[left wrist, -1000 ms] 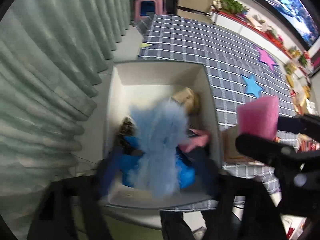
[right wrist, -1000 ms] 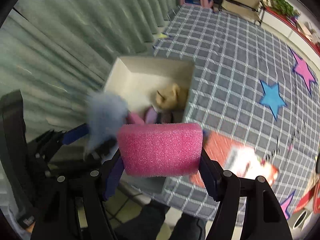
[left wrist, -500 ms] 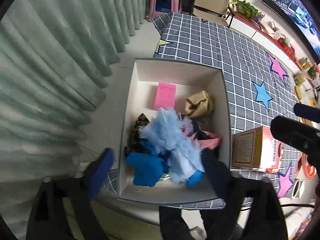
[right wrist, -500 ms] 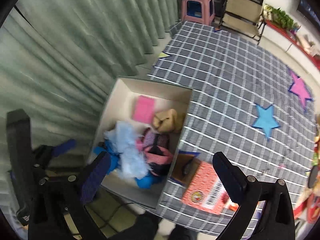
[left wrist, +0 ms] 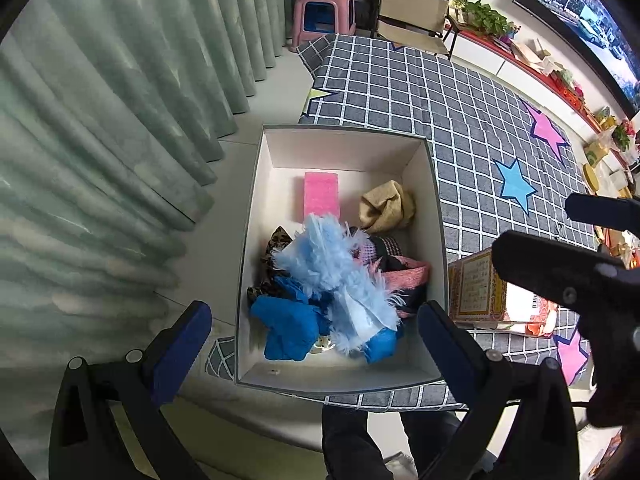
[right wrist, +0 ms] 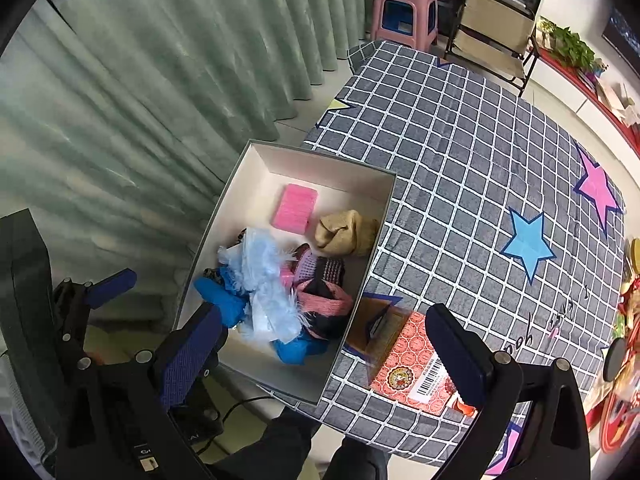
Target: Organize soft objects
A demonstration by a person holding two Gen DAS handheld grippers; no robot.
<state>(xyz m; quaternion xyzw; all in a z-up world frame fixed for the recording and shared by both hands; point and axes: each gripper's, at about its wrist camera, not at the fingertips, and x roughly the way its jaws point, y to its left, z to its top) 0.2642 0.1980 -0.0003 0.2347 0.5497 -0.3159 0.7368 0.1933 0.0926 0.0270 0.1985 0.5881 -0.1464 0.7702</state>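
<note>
A grey box [left wrist: 256, 216] with white inner walls sits at the table's left edge; it also shows in the right wrist view [right wrist: 360, 276]. Inside lie a pink sponge [left wrist: 321, 197] [right wrist: 295, 214], a tan cloth [left wrist: 386, 207] [right wrist: 346, 233], a fluffy light blue piece [left wrist: 336, 268] [right wrist: 266, 280], blue cloth [left wrist: 286, 330] [right wrist: 220, 300] and pink and dark knit items [left wrist: 404, 276] [right wrist: 324, 296]. My left gripper [left wrist: 312, 338] is open and empty, high above the box's near end. My right gripper [right wrist: 324, 346] is open and empty above the box's near right corner.
An orange-red carton [left wrist: 500, 300] [right wrist: 412, 364] lies on the checked tablecloth [right wrist: 460, 160] right of the box. Green curtains [left wrist: 100, 120] hang at left. A pink stool [left wrist: 324, 16] and a shelf stand beyond the table. Cluttered items line the table's right edge.
The right gripper let go of the pink sponge, which now lies in the box. The left gripper let go of the fluffy blue piece onto the pile. Both grippers rose.
</note>
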